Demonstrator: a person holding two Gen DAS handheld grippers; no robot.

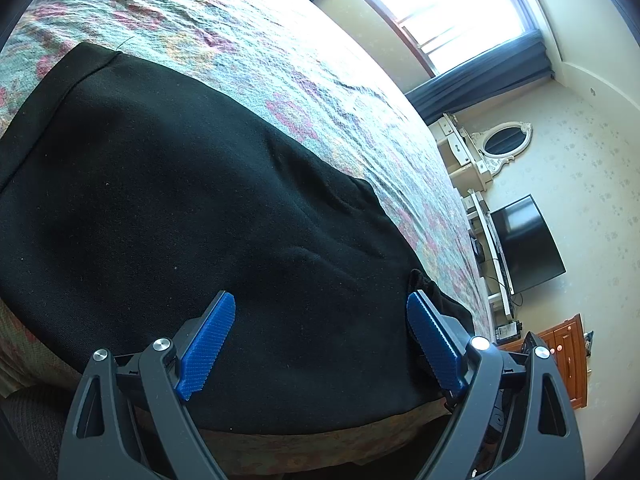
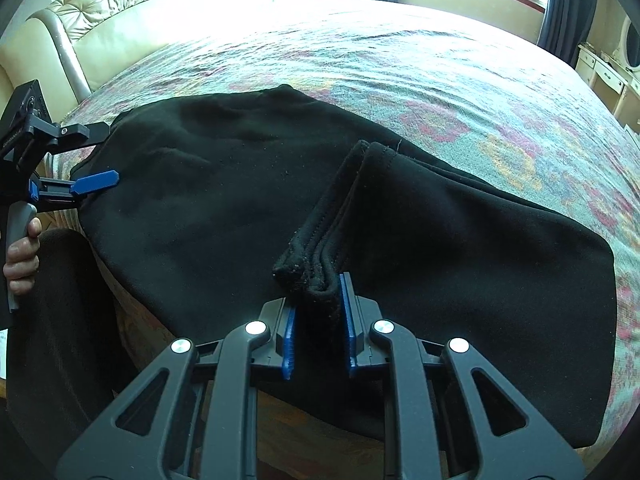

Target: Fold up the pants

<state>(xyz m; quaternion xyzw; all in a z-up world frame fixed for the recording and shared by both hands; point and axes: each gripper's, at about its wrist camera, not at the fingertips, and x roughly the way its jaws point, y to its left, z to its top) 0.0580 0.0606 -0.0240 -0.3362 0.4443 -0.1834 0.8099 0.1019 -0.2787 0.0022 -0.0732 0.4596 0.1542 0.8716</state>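
Your right gripper (image 2: 318, 316) pinches a bunched hem of the black pants (image 2: 460, 248) at bottom centre, the pants spread across the floral bed (image 2: 440, 80), while your left gripper (image 1: 320, 340) stands open over the cloth, gripping nothing.

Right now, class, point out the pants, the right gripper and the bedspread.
pants (image 2: 200, 200), right wrist view, flat black cloth.
right gripper (image 2: 318, 320), right wrist view, between its fingertips, shut on hems.
bedspread (image 2: 440, 80), right wrist view, bare floral part.
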